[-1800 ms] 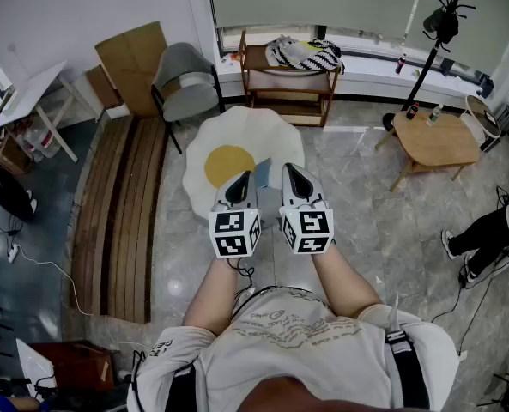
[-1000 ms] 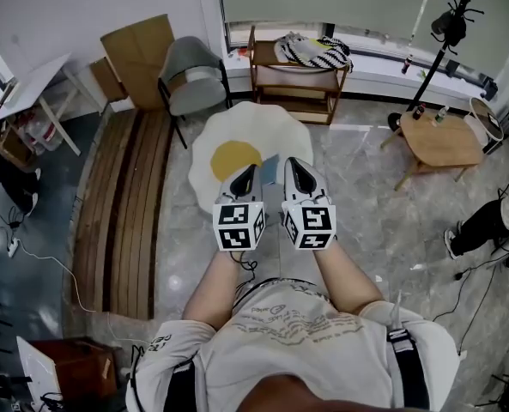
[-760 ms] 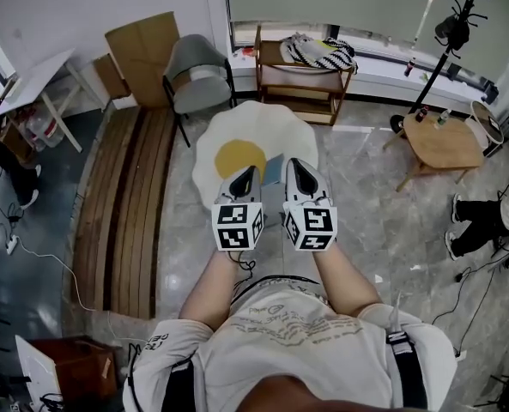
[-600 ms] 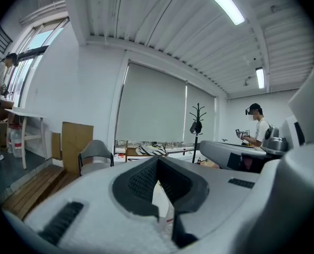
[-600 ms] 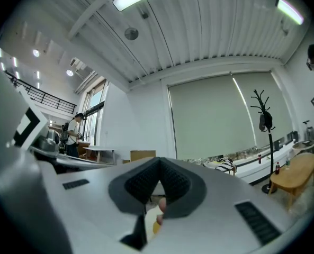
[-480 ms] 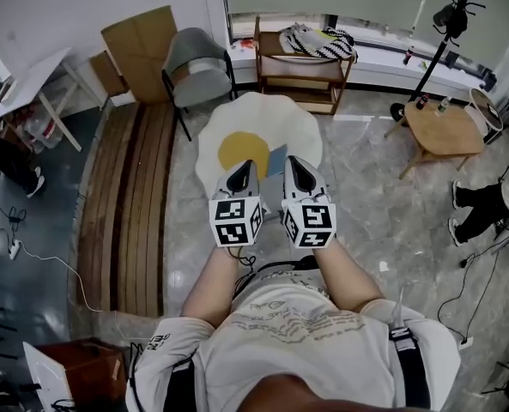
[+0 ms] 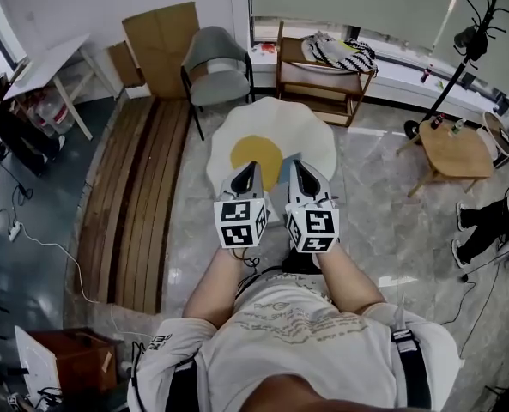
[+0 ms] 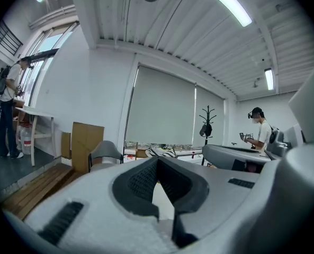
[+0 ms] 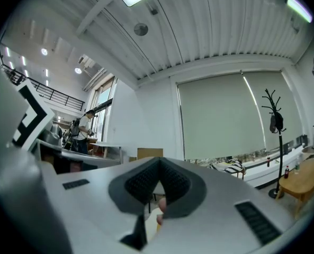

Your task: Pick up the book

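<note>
Left gripper (image 7: 248, 169) — jaws sitting closed, tips meeting, gripping nothing. Right gripper (image 7: 295, 166) — jaws likewise closed and empty. Both are hovering side by side, pointing forward above the egg-shaped rug (image 7: 271, 120). The book (image 7: 281, 166), pale blue, is lying flat on that rug, showing between the two gripper tips, untouched.

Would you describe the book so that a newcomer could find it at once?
Find the white, egg-shaped rug in front of the wooden shelf. The book lies flat on it, right of the yellow centre; it is the only pale blue thing there.
</note>
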`<state>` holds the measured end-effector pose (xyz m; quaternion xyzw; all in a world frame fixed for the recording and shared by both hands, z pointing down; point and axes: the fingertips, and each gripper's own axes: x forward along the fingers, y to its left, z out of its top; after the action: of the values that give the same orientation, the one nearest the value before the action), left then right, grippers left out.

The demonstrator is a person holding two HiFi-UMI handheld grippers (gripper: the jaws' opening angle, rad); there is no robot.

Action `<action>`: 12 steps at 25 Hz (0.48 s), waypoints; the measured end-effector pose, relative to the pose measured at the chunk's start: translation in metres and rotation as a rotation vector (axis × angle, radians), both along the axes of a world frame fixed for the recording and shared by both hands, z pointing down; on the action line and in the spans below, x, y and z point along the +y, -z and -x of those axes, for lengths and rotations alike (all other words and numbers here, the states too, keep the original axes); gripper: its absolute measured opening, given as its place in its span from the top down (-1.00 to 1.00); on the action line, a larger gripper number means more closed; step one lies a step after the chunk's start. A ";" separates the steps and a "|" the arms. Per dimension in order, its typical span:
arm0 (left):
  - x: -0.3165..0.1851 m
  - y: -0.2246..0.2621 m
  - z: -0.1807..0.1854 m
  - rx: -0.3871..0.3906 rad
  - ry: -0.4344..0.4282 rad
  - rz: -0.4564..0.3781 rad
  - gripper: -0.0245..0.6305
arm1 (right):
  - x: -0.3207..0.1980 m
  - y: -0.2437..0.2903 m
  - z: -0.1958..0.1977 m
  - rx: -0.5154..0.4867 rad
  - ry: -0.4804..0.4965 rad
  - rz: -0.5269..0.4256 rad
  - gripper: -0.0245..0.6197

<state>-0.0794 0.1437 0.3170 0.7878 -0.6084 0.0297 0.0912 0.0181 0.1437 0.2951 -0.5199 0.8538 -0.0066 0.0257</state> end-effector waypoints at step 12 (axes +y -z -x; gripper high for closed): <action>-0.095 -0.013 -0.008 -0.020 0.006 0.017 0.87 | -0.106 -0.016 -0.004 -0.023 0.011 0.024 0.84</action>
<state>-0.0713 0.0487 0.3301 0.7849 -0.6113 0.0425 0.0920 0.0219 0.0378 0.3113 -0.5153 0.8562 -0.0229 0.0291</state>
